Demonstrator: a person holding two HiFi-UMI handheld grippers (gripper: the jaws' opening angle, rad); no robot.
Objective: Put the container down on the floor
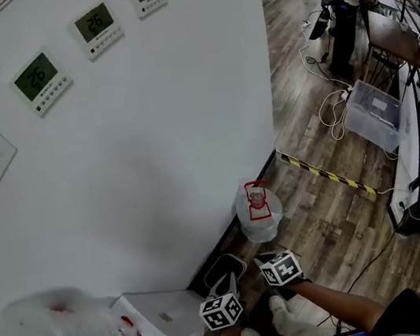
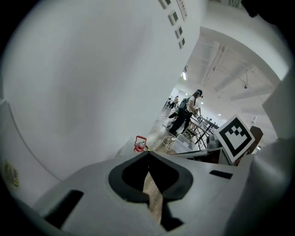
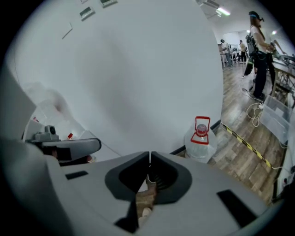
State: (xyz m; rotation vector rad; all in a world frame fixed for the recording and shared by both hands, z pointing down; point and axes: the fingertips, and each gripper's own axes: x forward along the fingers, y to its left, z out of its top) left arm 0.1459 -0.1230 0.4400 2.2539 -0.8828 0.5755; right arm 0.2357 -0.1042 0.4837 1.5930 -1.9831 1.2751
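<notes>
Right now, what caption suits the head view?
Large water jug on wood floor beside white wall, left gripper and right gripper empty.

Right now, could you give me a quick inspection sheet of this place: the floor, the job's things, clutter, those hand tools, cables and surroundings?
Surface: wooden floor, dark planks.
Job's things: water jug with a red handle, upright on the floor against the white wall, held by neither gripper.
Clutter: clear plastic bin on the floor.
Grippers: left gripper and right gripper, jaws together on both, nothing between them.
Cables: white cable looped beside the bin.
Surroundings: thermostats on the wall, yellow-black strip across the floor, a person standing far off by tables.
</notes>
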